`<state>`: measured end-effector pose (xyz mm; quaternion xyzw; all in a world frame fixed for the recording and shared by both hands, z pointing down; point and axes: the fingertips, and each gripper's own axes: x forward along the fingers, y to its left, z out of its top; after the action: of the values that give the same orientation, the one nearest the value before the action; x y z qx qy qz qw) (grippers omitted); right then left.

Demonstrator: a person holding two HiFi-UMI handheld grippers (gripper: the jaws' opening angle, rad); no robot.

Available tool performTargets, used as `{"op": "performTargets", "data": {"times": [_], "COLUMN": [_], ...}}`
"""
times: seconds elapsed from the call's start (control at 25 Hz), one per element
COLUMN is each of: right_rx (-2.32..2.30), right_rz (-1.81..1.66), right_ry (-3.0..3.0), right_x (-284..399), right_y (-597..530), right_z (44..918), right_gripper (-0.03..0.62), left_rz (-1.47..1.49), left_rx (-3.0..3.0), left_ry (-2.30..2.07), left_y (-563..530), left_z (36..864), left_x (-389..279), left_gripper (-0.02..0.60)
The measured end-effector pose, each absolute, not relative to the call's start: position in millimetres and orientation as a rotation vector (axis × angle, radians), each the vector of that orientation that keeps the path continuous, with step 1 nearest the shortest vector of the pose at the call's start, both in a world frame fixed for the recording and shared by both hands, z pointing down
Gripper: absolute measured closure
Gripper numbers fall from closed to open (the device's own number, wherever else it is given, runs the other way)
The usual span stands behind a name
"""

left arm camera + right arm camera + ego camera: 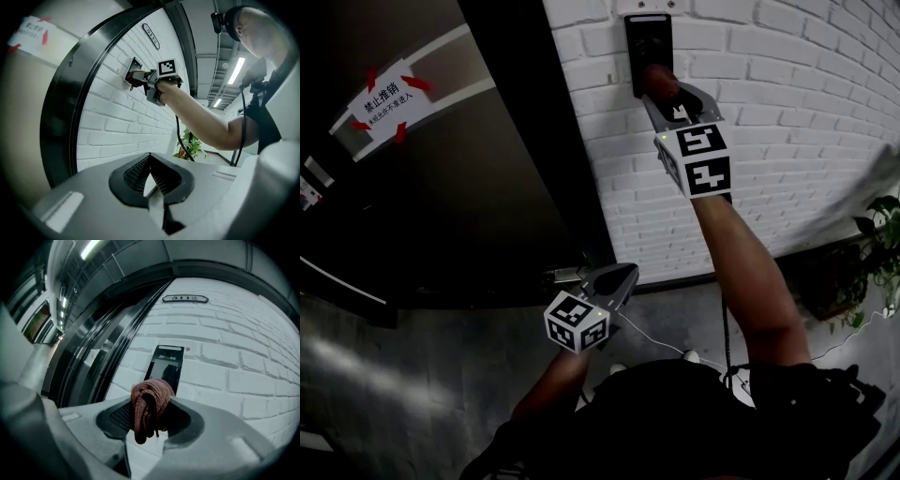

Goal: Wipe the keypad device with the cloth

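Right fingers (119, 416): clenched on a bunched reddish-brown knitted cloth (149, 401). The wad bulges past the tips and a loose end droops below them.
Why held so: judged, the protruding wad lets fabric, not the hard fingers, meet the surface.
Right gripper (667, 103): raised on an outstretched arm and aimed into the wall.
Cloth position: at the lower part of the black slim keypad device (165, 366). It looks to be touching there, though no view settles the contact.
Keypad device: mounted on the white-painted brick wall (787, 112), just beside the dark door frame (520, 141) and below a small oval number plate (185, 298).
Device axis: the long axis runs vertically and the face points out from the wall, toward the cloth. Judged, strokes along that height would cover it.
Left fingers (136, 171): closed tip to tip, nothing between them.
Left gripper (614, 281): held low near the body, well apart from the device. Idle, I judge, as one gripper suffices for wiping.
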<state>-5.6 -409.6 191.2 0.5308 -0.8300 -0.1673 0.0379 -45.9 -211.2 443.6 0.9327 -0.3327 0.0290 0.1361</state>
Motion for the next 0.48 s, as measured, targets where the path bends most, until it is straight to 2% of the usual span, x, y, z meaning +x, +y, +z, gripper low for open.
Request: {"op": "performTargets", "data": {"times": [0.48], "right_rx": [1.604], "right_rz": [-0.44], "right_ry": [-2.538], "right_x": [-6.4], "right_y": [-408.3], "right_z": [217.3], "right_gripper": [0.445], "left_rz": [0.094], "left_rx": [2.7], "left_ry": [-0.966], "left_y": [-209.4], "left_z": [444.2], "left_x": [-46.3], "left_gripper": [0.565]}}
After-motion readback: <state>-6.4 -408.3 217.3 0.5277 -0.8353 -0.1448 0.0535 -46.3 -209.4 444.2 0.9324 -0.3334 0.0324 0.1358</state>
